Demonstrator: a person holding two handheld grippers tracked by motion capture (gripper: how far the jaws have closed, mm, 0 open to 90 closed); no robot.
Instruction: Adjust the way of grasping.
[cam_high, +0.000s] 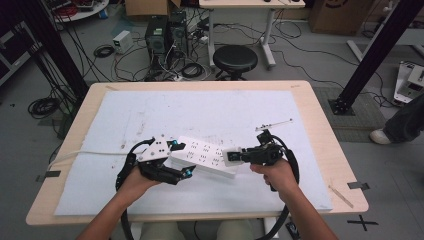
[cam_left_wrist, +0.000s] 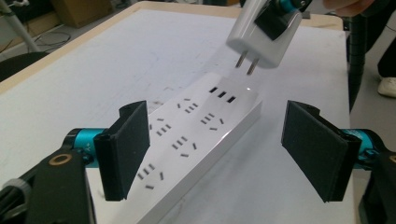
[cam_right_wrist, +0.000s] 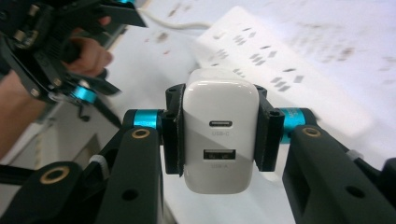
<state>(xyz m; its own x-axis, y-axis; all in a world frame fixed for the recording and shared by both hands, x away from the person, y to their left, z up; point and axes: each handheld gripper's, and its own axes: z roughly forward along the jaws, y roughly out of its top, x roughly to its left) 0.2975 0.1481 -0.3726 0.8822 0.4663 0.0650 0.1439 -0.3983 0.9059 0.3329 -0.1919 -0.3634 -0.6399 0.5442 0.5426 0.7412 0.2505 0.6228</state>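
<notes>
Pinching white charger in right gripper, prongs aimed at power strip straddled by wide-open left gripper for steadying.

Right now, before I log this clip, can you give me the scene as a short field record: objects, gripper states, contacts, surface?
surface: wooden table covered by a white mat
power strip: lying flat on the mat, sockets up
left gripper: open, jaws on either side of the strip, not touching it
charger: white, one USB-C and one USB-A port
right gripper: shut on the charger's sides
charger prongs: in the air above the strip's far end, not inserted
</notes>
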